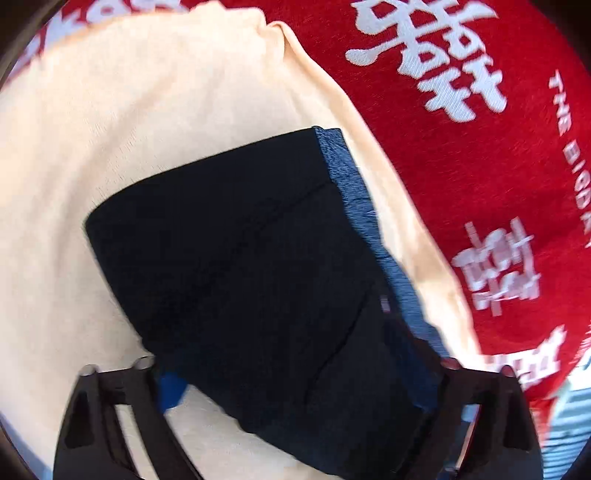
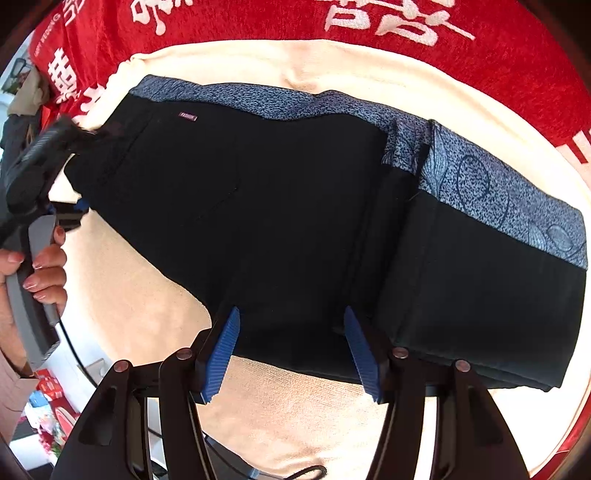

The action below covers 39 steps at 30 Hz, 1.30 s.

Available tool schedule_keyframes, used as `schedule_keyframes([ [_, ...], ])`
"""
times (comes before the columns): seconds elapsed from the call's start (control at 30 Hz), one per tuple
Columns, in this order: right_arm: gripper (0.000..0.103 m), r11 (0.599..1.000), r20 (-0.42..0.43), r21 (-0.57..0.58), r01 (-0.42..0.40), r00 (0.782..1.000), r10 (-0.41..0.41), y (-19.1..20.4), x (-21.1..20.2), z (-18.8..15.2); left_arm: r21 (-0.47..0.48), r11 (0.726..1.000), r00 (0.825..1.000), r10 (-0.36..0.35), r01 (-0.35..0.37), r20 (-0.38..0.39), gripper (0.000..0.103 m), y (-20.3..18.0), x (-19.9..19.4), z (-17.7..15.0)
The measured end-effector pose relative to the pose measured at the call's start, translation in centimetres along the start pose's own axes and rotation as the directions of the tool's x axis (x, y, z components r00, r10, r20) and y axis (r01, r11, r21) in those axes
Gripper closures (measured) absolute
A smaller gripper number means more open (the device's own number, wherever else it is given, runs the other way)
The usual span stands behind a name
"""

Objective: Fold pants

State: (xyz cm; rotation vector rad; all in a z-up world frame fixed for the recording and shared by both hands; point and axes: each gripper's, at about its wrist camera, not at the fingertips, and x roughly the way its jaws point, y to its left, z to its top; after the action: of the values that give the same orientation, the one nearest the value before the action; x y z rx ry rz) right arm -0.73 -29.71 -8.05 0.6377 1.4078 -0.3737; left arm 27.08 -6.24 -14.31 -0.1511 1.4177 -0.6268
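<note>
Right wrist view shows the pants [image 2: 295,206] partly folded on the cream cloth [image 2: 155,295], another fold seemingly left, with the right gripper [image 2: 291,332] spread astride the near edge and the left gripper [image 2: 79,171] at the waist end, its grip unclear.

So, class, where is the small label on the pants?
In the right wrist view, the label sits upper left on the black pants, just below the blue patterned band, near the left gripper.

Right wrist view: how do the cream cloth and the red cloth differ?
The cream cloth is plain; the red cloth bears white printed characters. The cream cloth lies directly under the pants; the red cloth lies beneath the cream one, showing only around its edge. Both are spread out as the work surface.
</note>
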Motion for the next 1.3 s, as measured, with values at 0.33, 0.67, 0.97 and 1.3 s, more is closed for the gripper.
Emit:
schedule_keyframes([
  [0.33, 0.036, 0.984, 0.035, 0.013, -0.178, 0.984, 0.177, 0.6, -4.5, 7.7, 0.525, 0.748, 0.913, 0.306, -0.405, 0.27, 0.064, -7.6, -1.2, -5.4],
  [0.67, 0.021, 0.909, -0.228, -0.212, -0.359, 0.923, 0.311, 13.5, -2.4, 18.8, 0.651, 0.582, 0.873, 0.318, -0.487, 0.369, 0.064, -9.6, -1.1, -8.2],
  [0.97, 0.018, 0.885, -0.435, -0.347, -0.309, 0.89, 0.14, 22.4, 4.0, 20.1, 0.668, 0.525, 0.849, 0.336, -0.528, 0.407, 0.064, -9.7, -1.0, -9.2],
  [1.3, 0.086, 0.893, -0.411, -0.307, -0.328, 0.892, 0.187, 20.2, 5.2, 19.3, 0.658, 0.57, 0.87, 0.346, -0.492, 0.351, 0.064, -9.0, -0.7, -9.0],
])
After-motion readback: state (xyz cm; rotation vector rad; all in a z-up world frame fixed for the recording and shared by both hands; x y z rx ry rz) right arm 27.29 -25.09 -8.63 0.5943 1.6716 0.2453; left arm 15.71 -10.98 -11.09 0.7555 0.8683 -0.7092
